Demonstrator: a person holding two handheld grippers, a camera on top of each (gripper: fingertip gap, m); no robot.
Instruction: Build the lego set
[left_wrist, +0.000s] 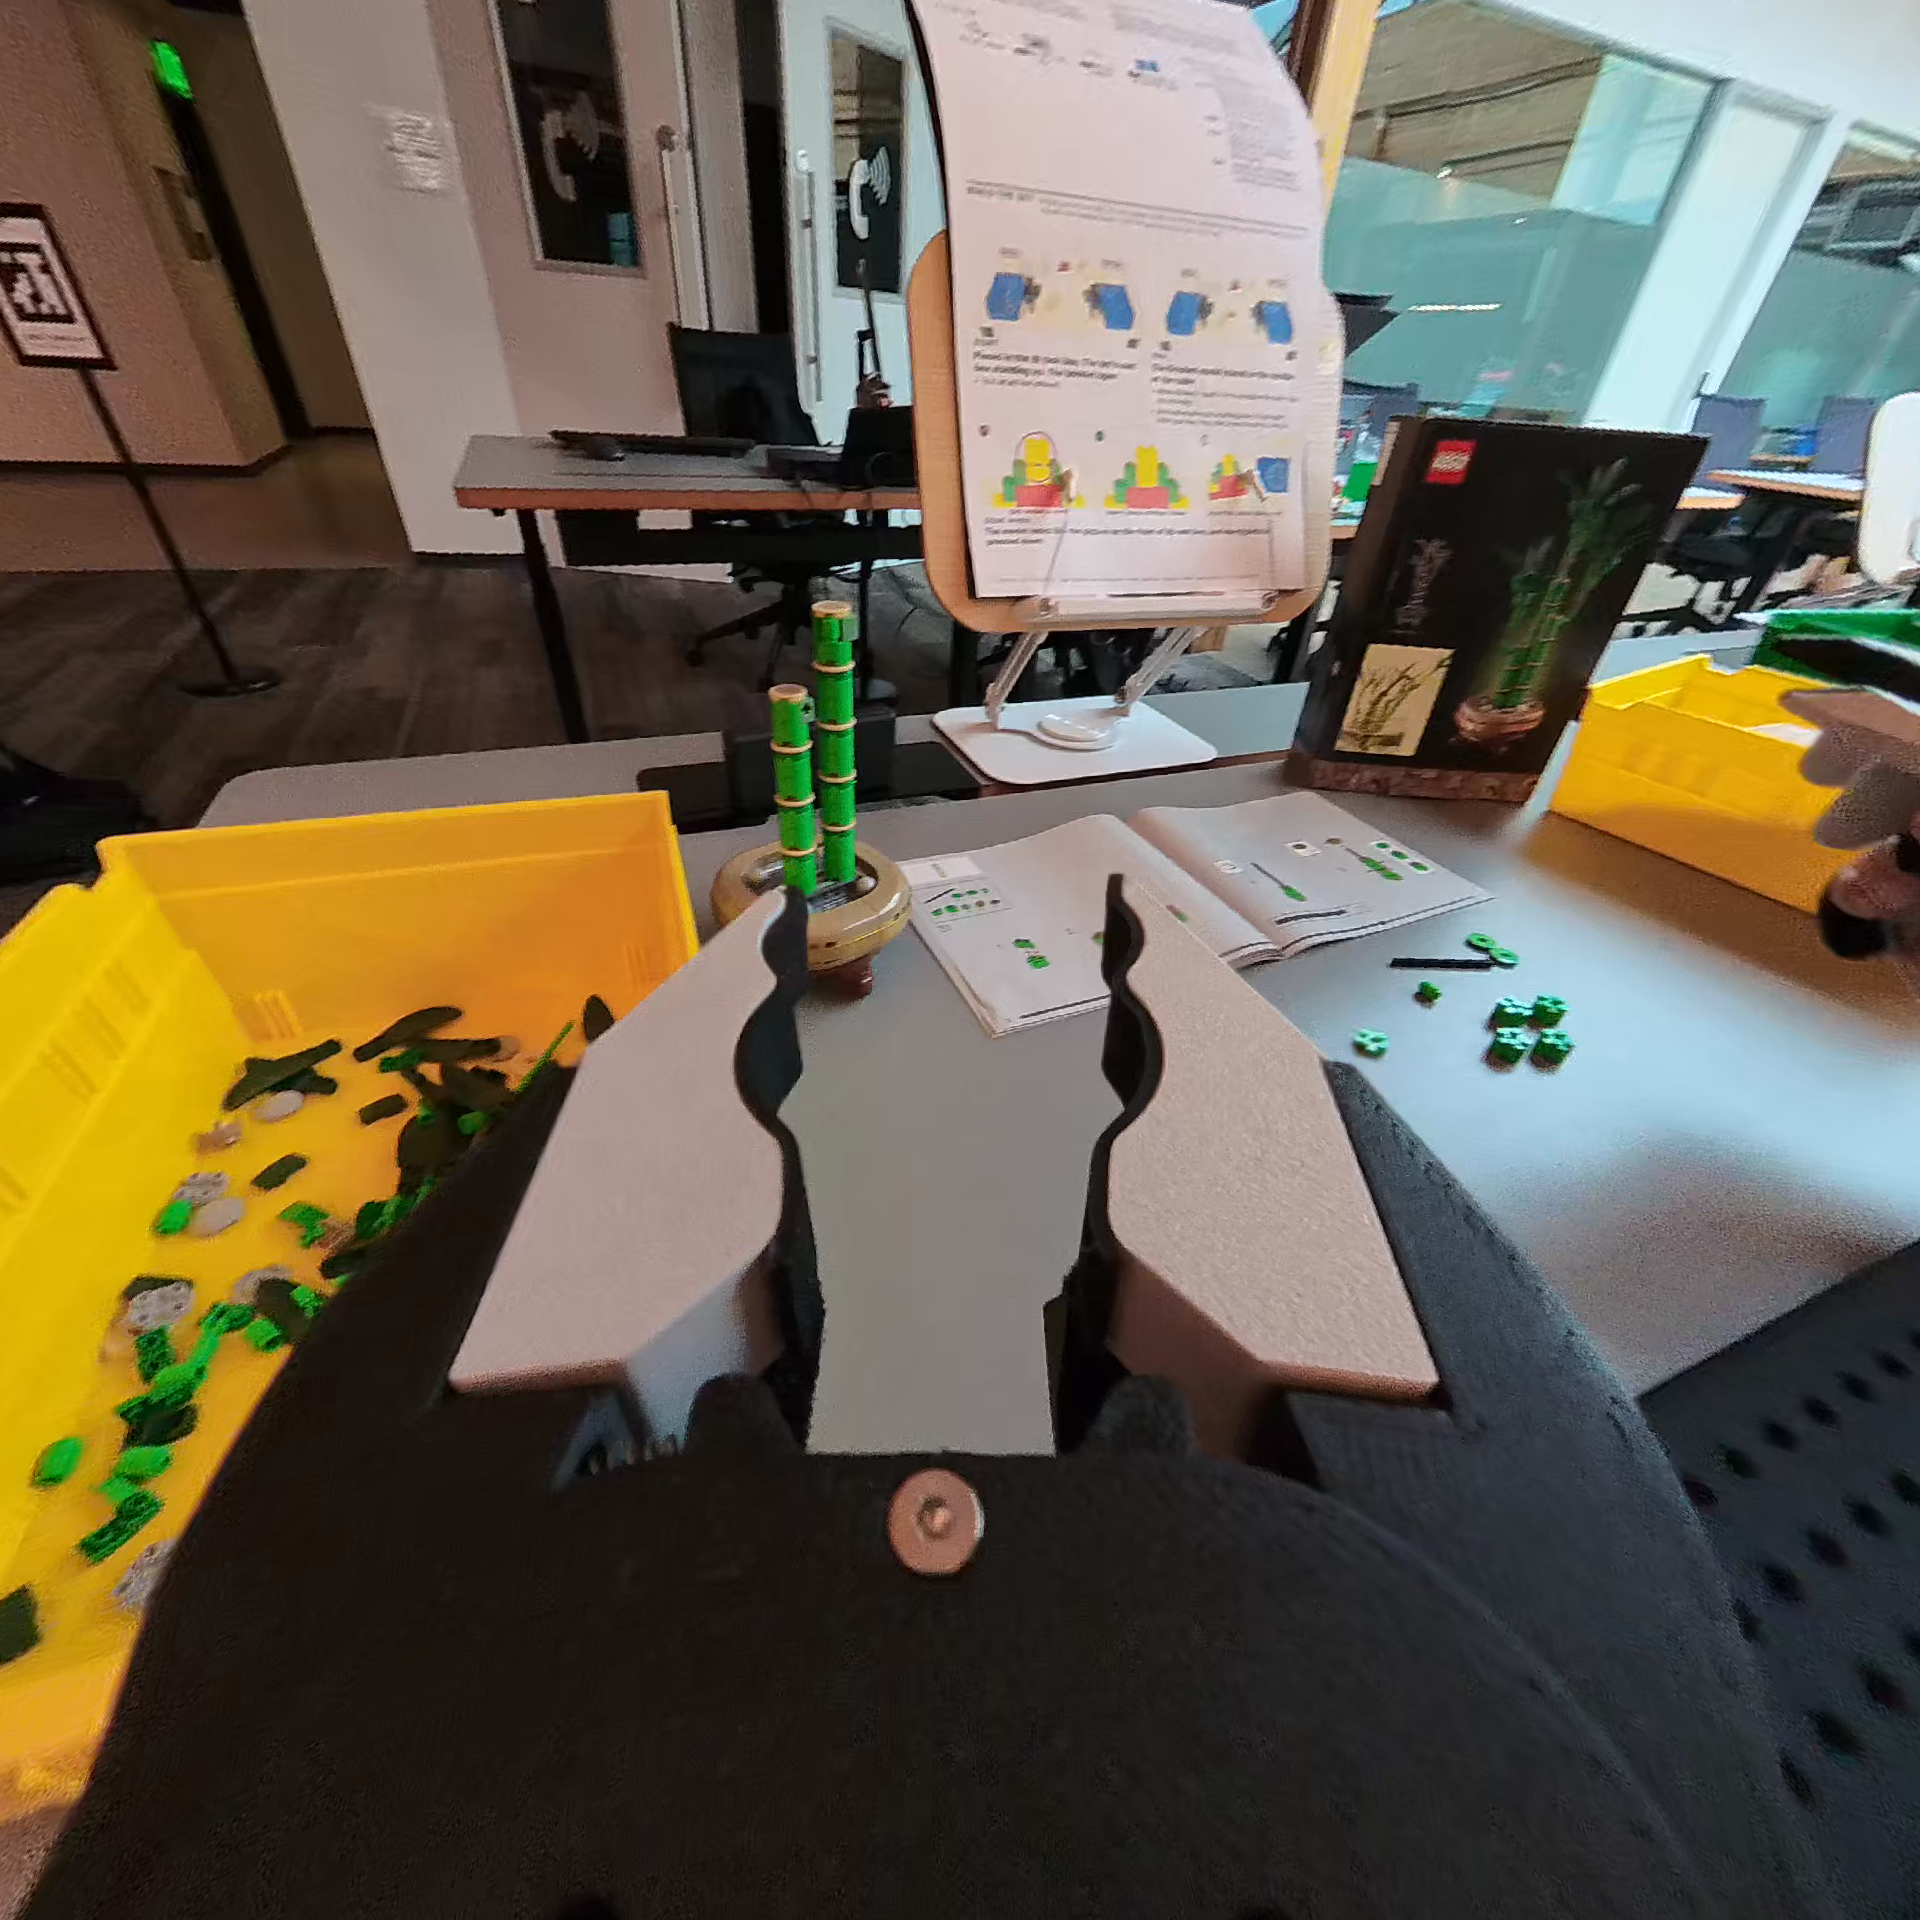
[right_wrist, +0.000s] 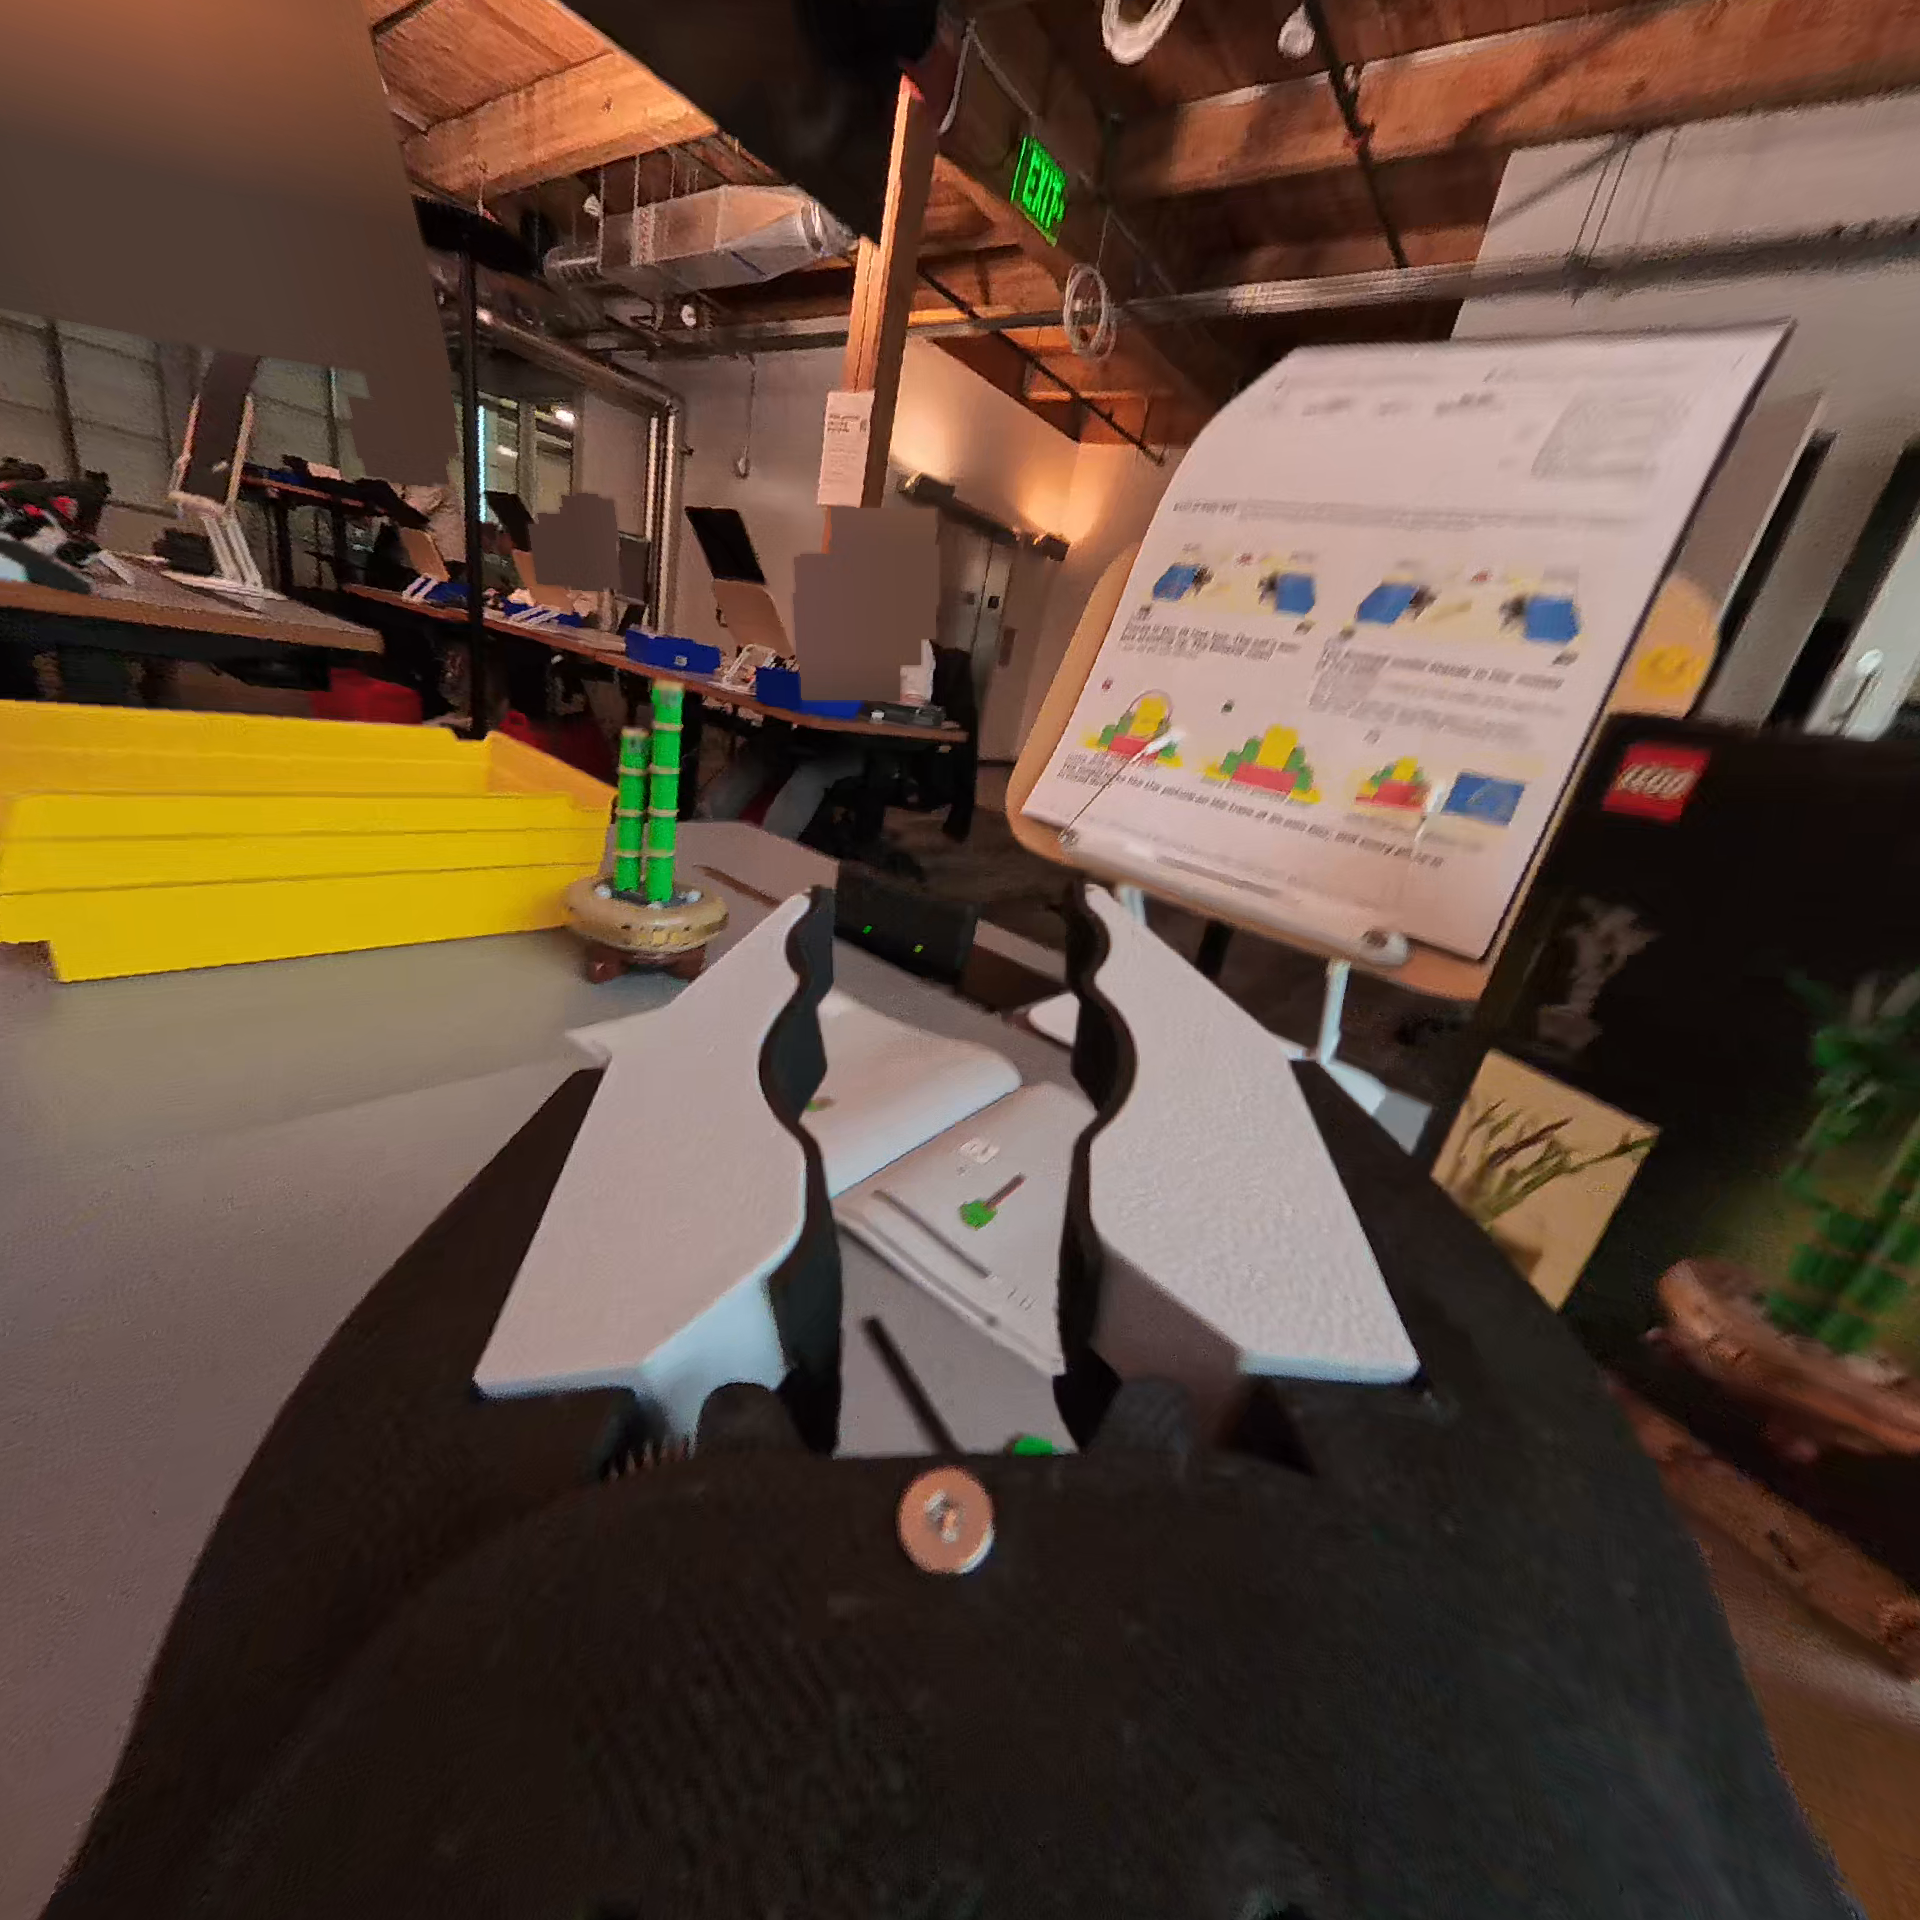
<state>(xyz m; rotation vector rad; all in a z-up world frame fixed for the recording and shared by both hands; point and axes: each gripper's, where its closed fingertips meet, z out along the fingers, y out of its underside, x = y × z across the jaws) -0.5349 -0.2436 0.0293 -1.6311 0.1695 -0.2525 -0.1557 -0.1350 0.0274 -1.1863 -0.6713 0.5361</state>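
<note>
While both tools hang empty above the grey table (left_wrist: 1558, 1195), the layout around the open instruction booklet (left_wrist: 1174, 894) reads as a working bench set up for reach. Farthest left of the booklet sits the yellow parts bin (left_wrist: 343, 935), its floor strewn with green, dark and grey pieces, probably kept there so the left tool can fetch from it. Just left of the booklet stands the half-built bamboo model (left_wrist: 816, 790): two green stalks, upright, in a round tan pot, placed close to the pages so the build can be checked against them. Right of the booklet's near corner lie a thin black axle (left_wrist: 1439, 964) and a cluster of small green pieces (left_wrist: 1522, 1029), apparently laid out for the step in hand. Behind the booklet a printed sheet leans on a stand (left_wrist: 1122, 312), and to its right rises the set's dark box (left_wrist: 1486, 613), with a second yellow tray (left_wrist: 1683, 769) beyond.

The left gripper (left_wrist: 951, 925) is held level and low, aimed at the booklet, its fingers spread wide with nothing between them. The right gripper (right_wrist: 951, 935) hovers over the booklet's pages, pitched slightly upward toward the stand, fingers likewise parted and empty; the axle shows on the table beneath them.
</note>
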